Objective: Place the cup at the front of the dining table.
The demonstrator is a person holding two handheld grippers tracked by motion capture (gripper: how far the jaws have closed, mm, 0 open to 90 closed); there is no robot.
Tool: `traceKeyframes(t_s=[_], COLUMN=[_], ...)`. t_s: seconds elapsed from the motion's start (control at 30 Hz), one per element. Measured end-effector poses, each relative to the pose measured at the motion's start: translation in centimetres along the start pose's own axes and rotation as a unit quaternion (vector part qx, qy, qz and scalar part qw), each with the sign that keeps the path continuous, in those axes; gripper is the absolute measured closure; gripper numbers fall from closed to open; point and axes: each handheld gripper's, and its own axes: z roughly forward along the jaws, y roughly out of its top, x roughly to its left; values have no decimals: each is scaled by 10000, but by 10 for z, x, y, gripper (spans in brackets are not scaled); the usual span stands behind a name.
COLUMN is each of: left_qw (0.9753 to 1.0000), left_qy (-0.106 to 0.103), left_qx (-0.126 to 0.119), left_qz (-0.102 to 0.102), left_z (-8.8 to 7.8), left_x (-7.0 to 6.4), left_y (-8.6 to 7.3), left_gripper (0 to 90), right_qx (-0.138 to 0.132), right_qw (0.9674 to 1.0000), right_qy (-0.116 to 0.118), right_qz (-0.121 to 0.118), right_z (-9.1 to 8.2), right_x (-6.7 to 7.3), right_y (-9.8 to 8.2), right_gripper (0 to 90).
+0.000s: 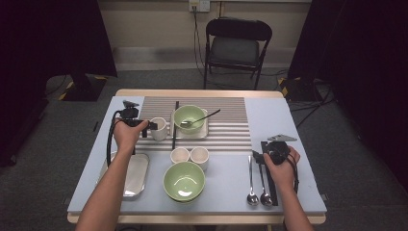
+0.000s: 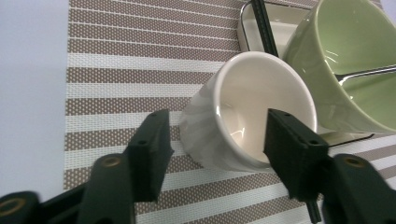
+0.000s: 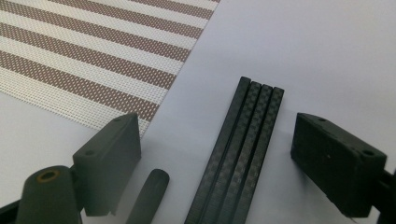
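While left claw (image 2: 212, 140) gapes around glossy white cup (image 2: 243, 116), right claw (image 3: 215, 158) open over black chopsticks (image 3: 243, 154).

tongs (image 2: 212, 140) apart | white cup (image 2: 243, 116) between | on striped mat (image 2: 130, 70)

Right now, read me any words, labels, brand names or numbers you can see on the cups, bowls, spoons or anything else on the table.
None can be read: the white cup, the green bowl, the striped placemat and the black chopsticks carry no print.
Wall socket plate: too small to tell whether it bears any marking.
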Motion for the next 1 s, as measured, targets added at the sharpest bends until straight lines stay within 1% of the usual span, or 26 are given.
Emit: traceKeyframes(t_s=[0.1,0.13,0.23,0.33,0.4,0.43,0.47,0.53,0.57,0.6,0.67,0.7,0.73,0.93,0.97,1.0], left_qw=[10000,10000,9999,9999,9998,9999,9997,9997,9996,9995,9994,9994,9993,9991,9991,9992], left_qy=[6,-25,-96,-112,-163,-131,-188,-204,-267,-278,-289,-319,-323,-369,-348,-334], left_qx=[-26,-39,-58,-103,-80,-98,-97,-62,-1,36,55,76,93,90,86,88], left_qz=[21,15,7,5,42,53,83,87,119,137,168,145,184,204,230,191], left_z=[-2,-2,-4,-5,-7,-7,-8,-9,-8,-8,-8,-8,-8,-9,-9,-10], left_x=[1,1,2,2,2,2,2,2,2,1,1,1,1,2,3,2], left_y=[-1,-1,-2,-3,-3,-3,-3,-3,-4,-4,-6,-7,-7,-9,-10,-10], left_gripper=[340,330,323,291,286,283,282,274,266,264,259,257,256,248,245,245], right_qx=[1,1,2,5,0,1,5,0,0,1,4,-5,1,-2,-3,1], right_qw=[10000,10000,10000,10000,10000,10000,10000,10000,10000,10000,10000,10000,10000,10000,10000,10000], right_qy=[0,0,1,-1,-1,1,1,0,0,0,-1,-6,-2,-5,-4,-1], right_qz=[2,0,3,6,0,0,6,0,-1,0,4,-2,0,1,0,-1], right_z=[0,0,0,0,0,0,0,0,0,0,0,0,0,0,0,0], right_x=[0,0,0,0,0,0,0,0,0,0,0,0,0,0,0,0], right_y=[0,0,0,0,0,0,0,0,0,0,0,0,0,0,0,0], right_gripper=[149,149,149,149,149,149,149,149,149,149,149,149,149,149,149,149])
